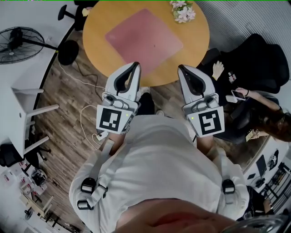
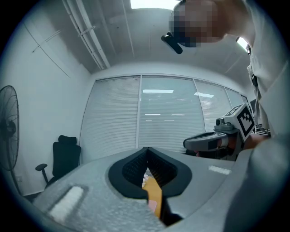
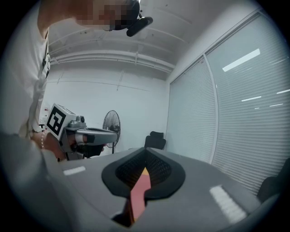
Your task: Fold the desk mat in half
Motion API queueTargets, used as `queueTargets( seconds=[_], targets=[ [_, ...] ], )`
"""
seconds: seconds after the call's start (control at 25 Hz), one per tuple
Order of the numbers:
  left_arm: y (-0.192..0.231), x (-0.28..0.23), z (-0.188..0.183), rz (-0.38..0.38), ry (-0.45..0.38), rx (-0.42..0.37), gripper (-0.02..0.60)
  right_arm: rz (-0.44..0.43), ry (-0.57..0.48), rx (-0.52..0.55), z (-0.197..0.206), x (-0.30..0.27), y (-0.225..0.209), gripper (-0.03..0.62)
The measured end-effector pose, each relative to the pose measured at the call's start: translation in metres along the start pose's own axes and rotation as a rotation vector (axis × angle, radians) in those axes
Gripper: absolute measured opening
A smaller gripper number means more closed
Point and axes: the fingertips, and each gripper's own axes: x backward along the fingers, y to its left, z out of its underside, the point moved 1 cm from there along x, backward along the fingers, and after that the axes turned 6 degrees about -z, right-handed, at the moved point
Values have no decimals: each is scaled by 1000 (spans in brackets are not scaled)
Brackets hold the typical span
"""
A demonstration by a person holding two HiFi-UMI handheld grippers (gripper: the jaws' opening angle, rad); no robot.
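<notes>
A person stands at a round wooden worktop (image 1: 97,20), holding a gripper in each hand close to the body. The pink desk mat (image 1: 143,40) lies flat and unfolded on the worktop, just ahead of both sets of fingers. It is turned so that one corner points back into the space between them.

The left gripper (image 1: 135,65) has its fingers pressed together with nothing between them. The right gripper (image 1: 180,67) looks the same, fingers together and empty. Each gripper view shows only a thin sliver of worktop and mat through the slit. A small bunch of flowers (image 1: 183,11) sits beyond the mat, ahead of the right fingers.

The fold has not begun; the step in hand looks like the reach to the mat. To do it well, both pairs of fingers would need to open first. Each should then come in low at one end of the same mat edge, so the lower finger slides under the thin sheet. Lifting both ends evenly should keep the fold square. The flowers are near enough to the far edge to be knocked.
</notes>
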Motion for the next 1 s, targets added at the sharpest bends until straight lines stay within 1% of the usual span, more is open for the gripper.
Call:
queueTargets(
  seconds=[0.52, 0.8, 1.0],
  targets=[
    [97, -65, 2, 28, 15, 14, 6, 22, 21, 4, -11, -109, -33, 5],
    [135, -94, 6, 52, 22, 7, 6, 38, 26, 9, -13, -154, -47, 5],
    [155, -108, 14, 55, 31, -1, 6, 43, 30, 9, -10, -176, -52, 5]
  ],
)
